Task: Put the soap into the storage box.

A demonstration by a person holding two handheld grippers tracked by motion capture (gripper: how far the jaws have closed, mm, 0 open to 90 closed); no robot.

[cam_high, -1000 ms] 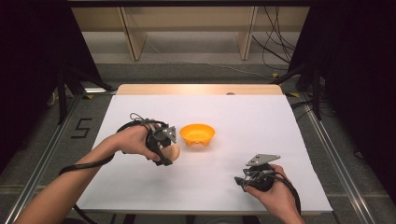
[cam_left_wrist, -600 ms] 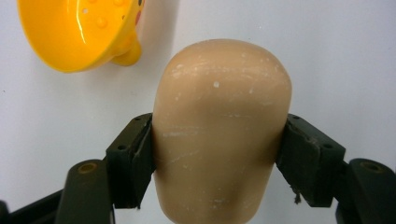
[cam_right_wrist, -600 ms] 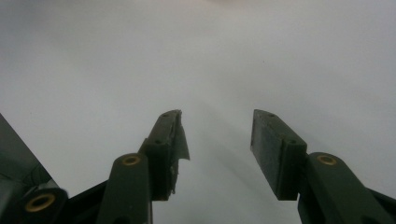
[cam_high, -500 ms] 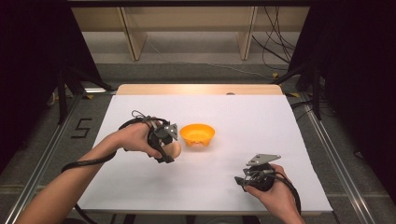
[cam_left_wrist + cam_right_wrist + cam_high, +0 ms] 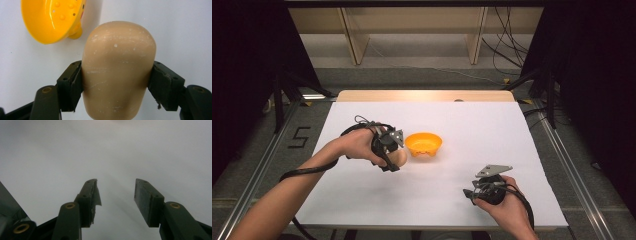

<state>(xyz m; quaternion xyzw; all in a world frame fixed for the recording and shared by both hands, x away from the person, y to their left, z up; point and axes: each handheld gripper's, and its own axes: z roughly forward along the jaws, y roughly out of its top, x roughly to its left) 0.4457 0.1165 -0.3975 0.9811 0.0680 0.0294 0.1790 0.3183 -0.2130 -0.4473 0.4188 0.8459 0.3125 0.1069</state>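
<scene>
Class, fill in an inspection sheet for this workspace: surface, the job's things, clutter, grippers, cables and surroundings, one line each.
Surface: white table, bare wood strip at the far edge.
Job's things: tan rounded block held beside an orange bowl.
Clutter: nothing seen.
Grippers: left hand-held gripper shut on the block; right hand-held gripper open, nothing between its jaws.
Cables: black cable trails from the left gripper; loose wires on the floor behind.
Surroundings: wooden shelf frame, dark curtains, metal rails.

the egg sits just left of the bowl on the table.
</scene>
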